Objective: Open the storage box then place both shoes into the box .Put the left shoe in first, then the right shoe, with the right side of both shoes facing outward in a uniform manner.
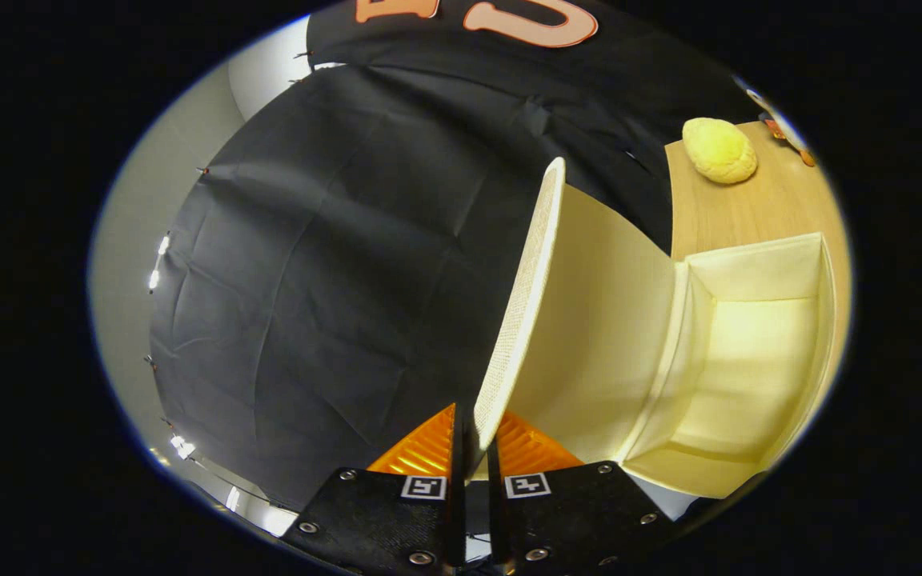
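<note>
The cream storage box (pixel 749 368) stands on the wooden table with its inside bare and lit. Its lid (pixel 581 320) is swung up and stands on edge, running away from my fingers. My gripper (pixel 475 436) is shut on the lid's near rim, which has a woven texture (pixel 521 304); the rim sits pinched between both fingers (pixel 429 448). No shoe lies inside the box as far as I can see.
A yellow round plush (pixel 719 150) lies on the wooden table (pixel 749 208) beyond the box. A small toy (pixel 781 124) with orange parts stands at the table's far corner. The black cloth wall (pixel 333 264) hangs to the left of the lid.
</note>
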`<state>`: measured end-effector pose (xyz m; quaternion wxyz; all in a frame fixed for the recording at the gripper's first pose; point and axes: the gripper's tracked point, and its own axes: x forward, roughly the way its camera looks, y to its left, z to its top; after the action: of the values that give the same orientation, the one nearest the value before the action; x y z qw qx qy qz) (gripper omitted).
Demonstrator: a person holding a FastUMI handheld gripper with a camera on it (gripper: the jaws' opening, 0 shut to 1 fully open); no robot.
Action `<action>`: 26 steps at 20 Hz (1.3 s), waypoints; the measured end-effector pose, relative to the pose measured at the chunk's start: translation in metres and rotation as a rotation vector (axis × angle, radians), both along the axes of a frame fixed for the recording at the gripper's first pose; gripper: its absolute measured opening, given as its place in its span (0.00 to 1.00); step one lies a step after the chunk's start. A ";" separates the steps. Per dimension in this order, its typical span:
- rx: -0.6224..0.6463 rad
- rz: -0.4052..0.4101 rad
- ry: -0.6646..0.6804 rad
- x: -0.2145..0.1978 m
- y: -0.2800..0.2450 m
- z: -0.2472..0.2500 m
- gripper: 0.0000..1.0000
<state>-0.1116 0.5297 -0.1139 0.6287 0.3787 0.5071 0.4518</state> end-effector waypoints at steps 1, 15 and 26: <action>-0.005 0.011 0.008 -0.001 0.001 0.001 0.13; -0.045 0.043 -0.053 0.005 -0.043 -0.028 0.88; -0.004 0.001 -0.143 0.015 -0.065 0.010 0.90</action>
<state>-0.0965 0.4650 -0.1038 0.6640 0.3440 0.4617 0.4770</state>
